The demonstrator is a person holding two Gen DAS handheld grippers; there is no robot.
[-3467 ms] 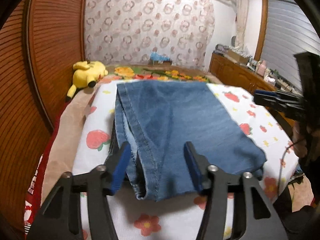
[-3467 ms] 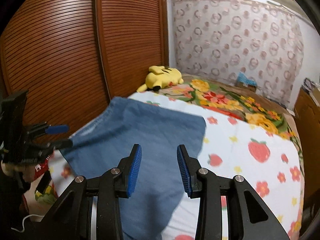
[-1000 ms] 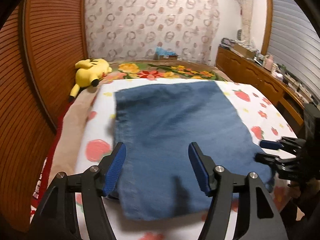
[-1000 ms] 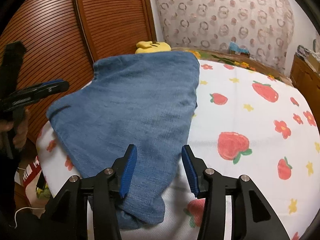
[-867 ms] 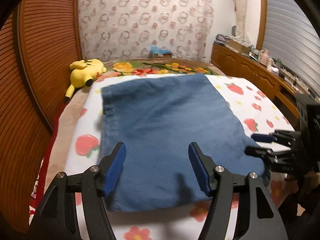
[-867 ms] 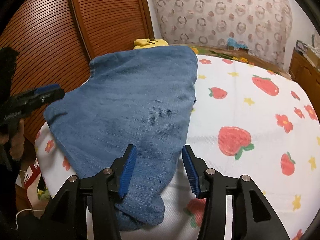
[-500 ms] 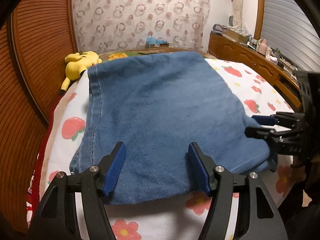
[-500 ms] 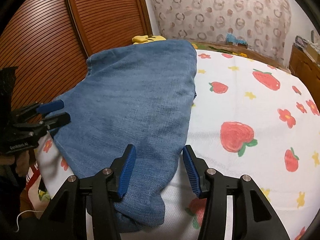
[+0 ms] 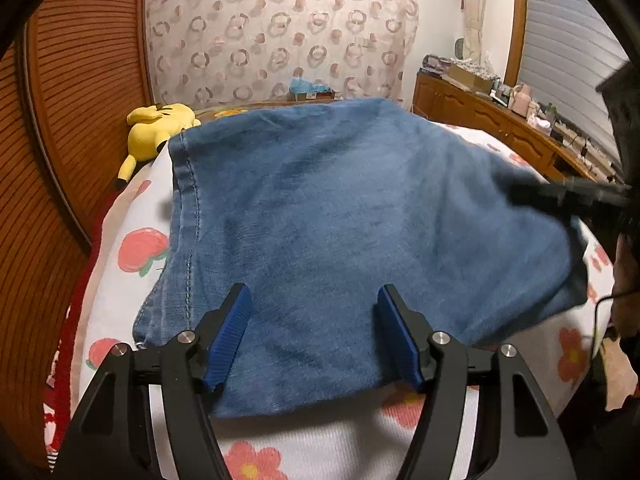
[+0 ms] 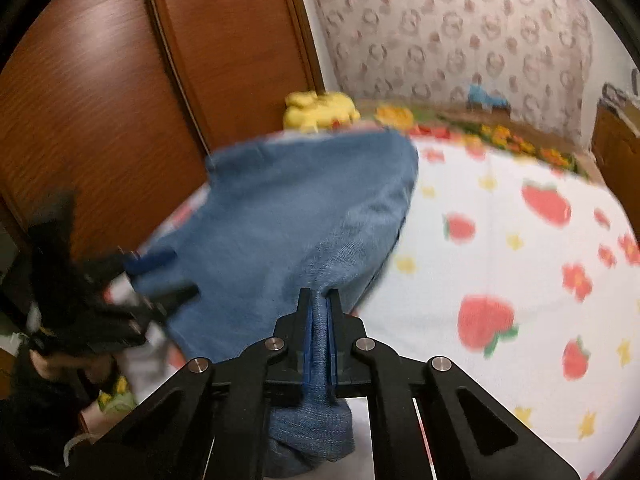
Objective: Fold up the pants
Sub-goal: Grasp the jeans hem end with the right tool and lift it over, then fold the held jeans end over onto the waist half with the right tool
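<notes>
Bedsheet [image 10: 500, 264] with strawberry print spreads beneath both grippers. Pants [image 9: 340, 220] lie on it ahead of the wide-open, empty left gripper [image 9: 314, 334]. Right gripper [image 10: 319, 312] has just clamped their near corner between its pads.

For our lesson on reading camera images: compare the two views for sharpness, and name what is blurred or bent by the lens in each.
Left wrist view: mostly sharp, the jeans and yellow plush toy crisp; only the right gripper is smeared. Right wrist view: motion blur throughout, the strawberry bedsheet and left gripper soft; only the right gripper pinching denim stays fairly sharp. Both views: fisheye bows the wooden doors.
</notes>
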